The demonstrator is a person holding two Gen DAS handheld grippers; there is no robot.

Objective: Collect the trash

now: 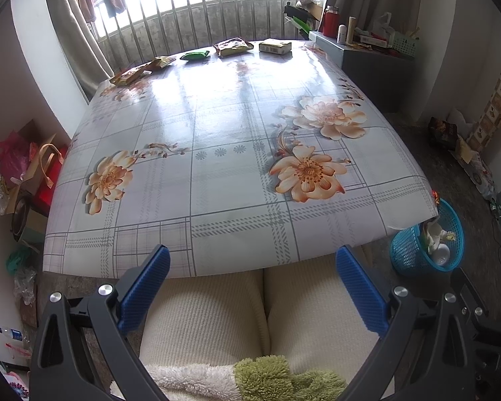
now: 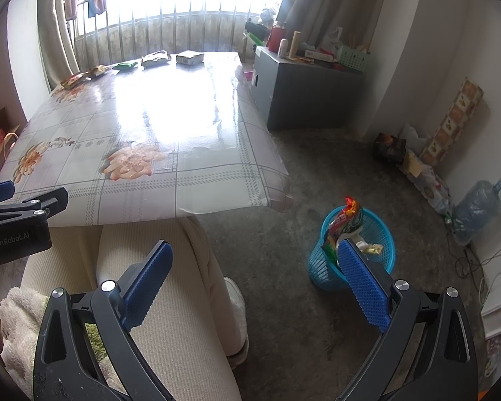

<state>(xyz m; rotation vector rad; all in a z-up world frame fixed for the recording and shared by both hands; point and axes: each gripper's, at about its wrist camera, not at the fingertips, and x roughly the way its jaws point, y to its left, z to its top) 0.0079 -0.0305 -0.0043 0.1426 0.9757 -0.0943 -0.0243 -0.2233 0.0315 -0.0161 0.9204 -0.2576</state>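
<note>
Several snack wrappers lie along the far edge of the flowered table: two orange packets, a green packet, a brown bag and a pale box. The same row shows far off in the right wrist view, with the green packet in the middle. A blue mesh bin stands on the floor right of the table, with wrappers inside. My left gripper is open over the person's lap at the near table edge. My right gripper is open, its right finger beside the bin.
A grey cabinet with bottles and a basket stands at the back right. Bags and boxes crowd the floor left of the table. A water jug, cables and packages line the right wall. The person's legs and shoe lie below.
</note>
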